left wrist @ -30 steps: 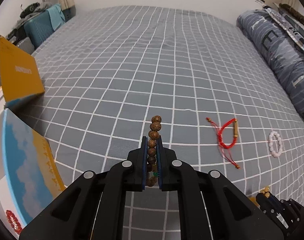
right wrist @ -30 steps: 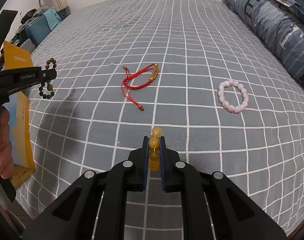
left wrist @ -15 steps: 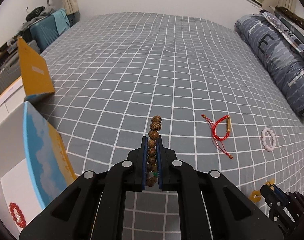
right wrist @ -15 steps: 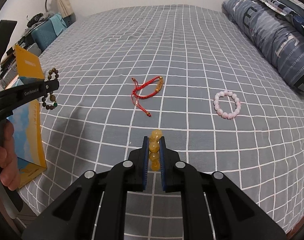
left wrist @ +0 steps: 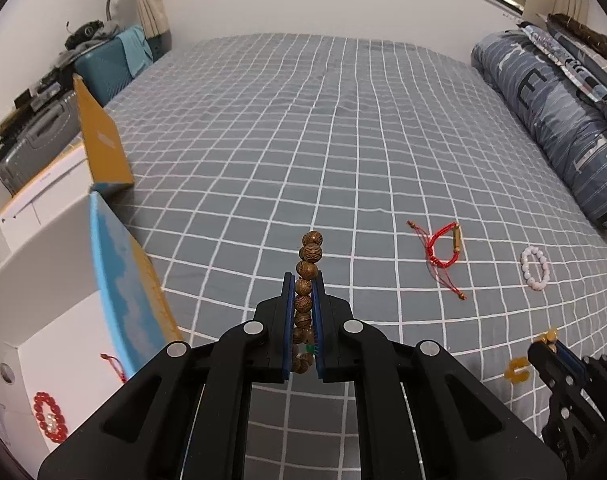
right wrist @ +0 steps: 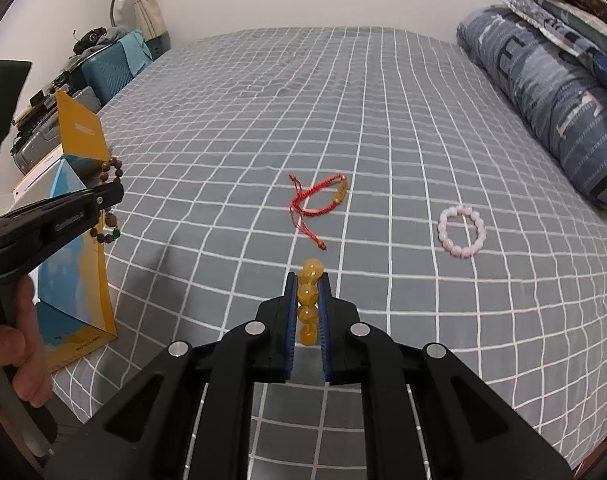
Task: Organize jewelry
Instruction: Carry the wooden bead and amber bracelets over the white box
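The bed [left wrist: 343,128], covered in a grey checked sheet, fills both views. To the left of the left claw [left wrist: 303,308] stands an open white box [left wrist: 43,280] with a red bracelet [left wrist: 49,420] inside. The left claw pinches a wooden bead bracelet [left wrist: 309,256]; beads hang loose below the jaws and may snag on the box flap [left wrist: 123,292]. Ahead of the right claw [right wrist: 308,304] lie a red cord bracelet [right wrist: 319,200] and a pink bead bracelet [right wrist: 461,231]. The right claw pinches a yellow bead bracelet [right wrist: 309,296]; round beads may slip out.
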Tool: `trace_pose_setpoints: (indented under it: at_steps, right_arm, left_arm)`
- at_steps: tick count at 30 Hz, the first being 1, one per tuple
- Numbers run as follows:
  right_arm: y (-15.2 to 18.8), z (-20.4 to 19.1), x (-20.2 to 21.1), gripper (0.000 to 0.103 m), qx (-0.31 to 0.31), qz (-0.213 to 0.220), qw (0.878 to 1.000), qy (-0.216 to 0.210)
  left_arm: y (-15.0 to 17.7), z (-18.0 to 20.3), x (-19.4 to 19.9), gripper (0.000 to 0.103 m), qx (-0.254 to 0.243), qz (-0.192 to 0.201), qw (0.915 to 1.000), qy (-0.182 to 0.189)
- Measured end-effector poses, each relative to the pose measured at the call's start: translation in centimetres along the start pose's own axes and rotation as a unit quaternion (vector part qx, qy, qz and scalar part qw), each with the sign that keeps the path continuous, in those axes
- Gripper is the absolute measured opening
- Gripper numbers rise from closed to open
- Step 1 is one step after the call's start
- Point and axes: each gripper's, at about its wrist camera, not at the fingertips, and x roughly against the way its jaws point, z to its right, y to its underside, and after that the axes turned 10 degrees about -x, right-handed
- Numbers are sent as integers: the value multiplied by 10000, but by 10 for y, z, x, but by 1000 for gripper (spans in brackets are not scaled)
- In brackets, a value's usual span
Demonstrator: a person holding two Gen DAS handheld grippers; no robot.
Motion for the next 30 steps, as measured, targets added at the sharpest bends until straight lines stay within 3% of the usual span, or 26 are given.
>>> trace_pose_setpoints:
  at_steps: [6,15,30]
  right_arm:
    - [-7,-11,6,9,42,105,9999,-70]
    - [-16,-39,16,9,152,195,9994,-226]
    - [-24,-120,32,9,516,395,9956,-681]
  left_arm:
    - [-2,-11,31,8,59,315,9995,-12]
    - [5,-29,62,8,221,487,9984,-161]
    - [34,-97,110,8,577,740,9941,-541]
